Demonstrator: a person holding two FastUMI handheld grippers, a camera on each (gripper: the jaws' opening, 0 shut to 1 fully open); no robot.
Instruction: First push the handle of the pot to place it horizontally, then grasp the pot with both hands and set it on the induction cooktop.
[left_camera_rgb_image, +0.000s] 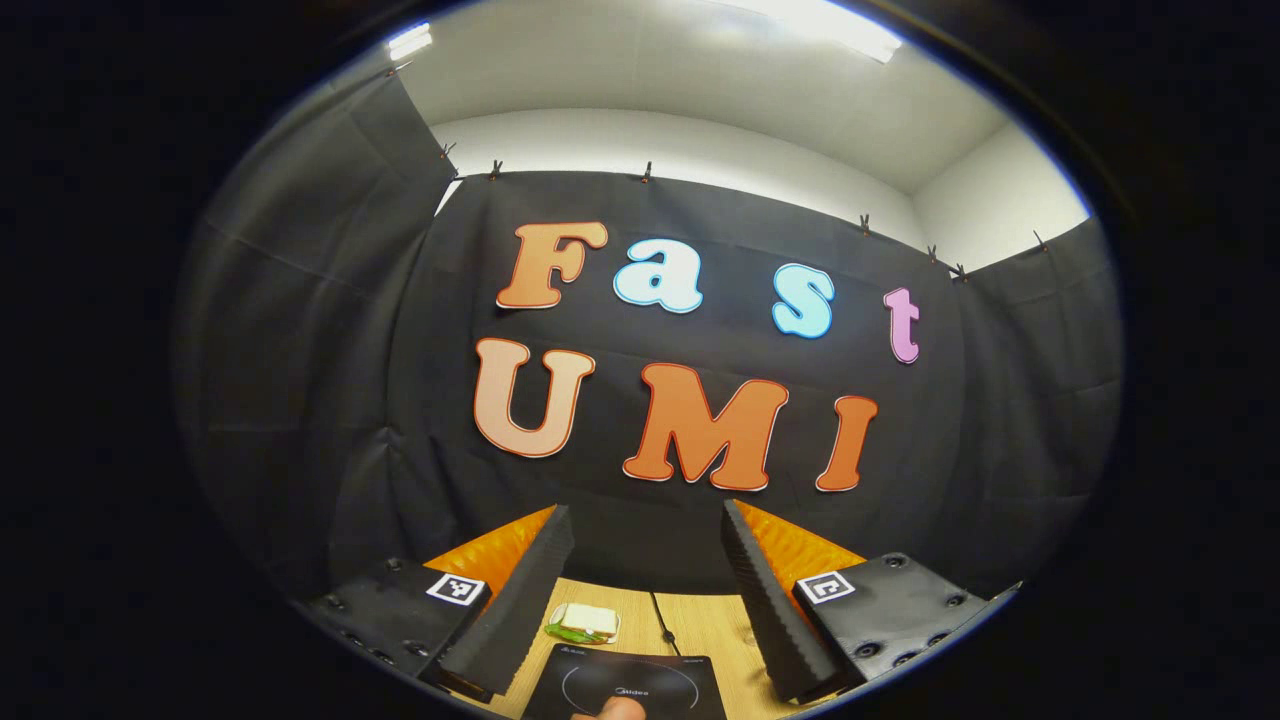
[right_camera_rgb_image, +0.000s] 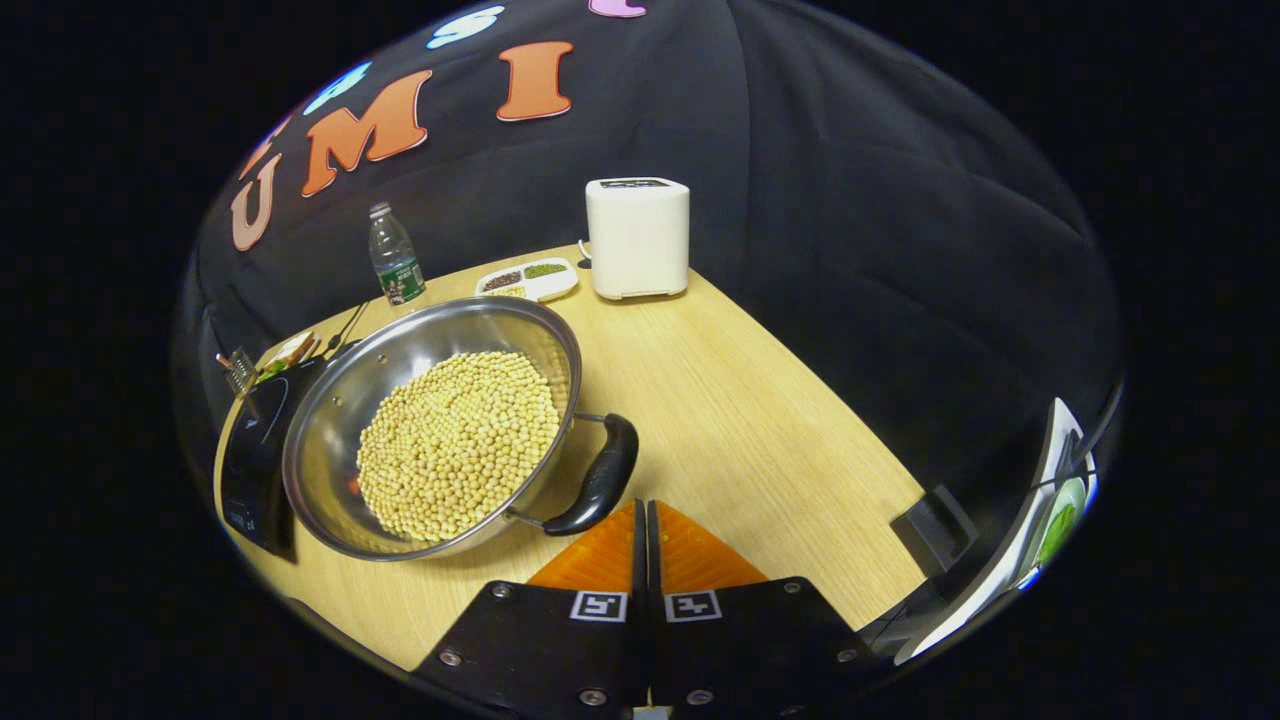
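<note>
While beside pot, right gripper closed.

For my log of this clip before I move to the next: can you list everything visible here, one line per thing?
round steel pot: one, silver, on the wooden table, partly over the cooktop
soybeans: a heap, pale yellow, inside the pot
curved pot handle: one, black, just ahead of the right claw
flat induction cooktop: one, black, below the left claw
sandwich: one, white and green, beyond the cooktop
boxy toaster: one, white, table's far edge
plastic water bottle: one, clear with green label, table's far edge
divided dish: one, white, beside the toaster
left claw: one, open, raised
right claw: one, shut, empty
</note>
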